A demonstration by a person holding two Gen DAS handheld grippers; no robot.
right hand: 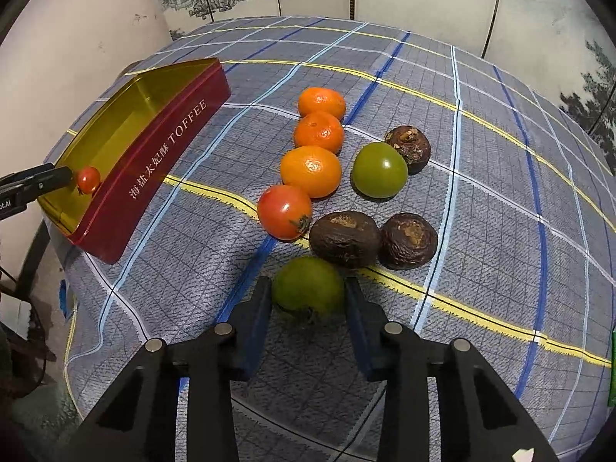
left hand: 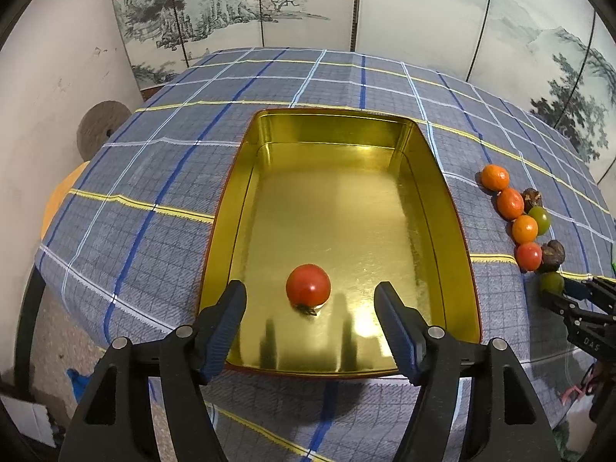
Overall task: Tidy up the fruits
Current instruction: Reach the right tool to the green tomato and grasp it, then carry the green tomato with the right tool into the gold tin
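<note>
Left wrist view looks down on a table under a blue plaid cloth (left hand: 154,177), with a painted folding screen (left hand: 308,0) at the far side. On the cloth sits a tin (left hand: 246,177), gold inside; only the right wrist view shows its dark red outer wall, printed with Chinese characters and "TOFFEE". One red tomato (left hand: 308,284) lies on the tin's floor at the near end. The left gripper (left hand: 311,294) hangs over that end with its jaws spread, the tomato between them but untouched by either.

To the right of the tin, the right wrist view gives the loose fruit clearly: three small oranges (right hand: 311,171) in a line running far to near, a second red tomato (right hand: 284,211) touching the nearest orange, a green tomato (right hand: 379,169) to their right, and three dark, wrinkled fruits (right hand: 344,238). Nearest of all, a second green tomato (right hand: 308,287) sits on the cloth, pinched from both sides by the right gripper (right hand: 308,296). Letters on the gripper bodies are too cut off to read whole.
</note>
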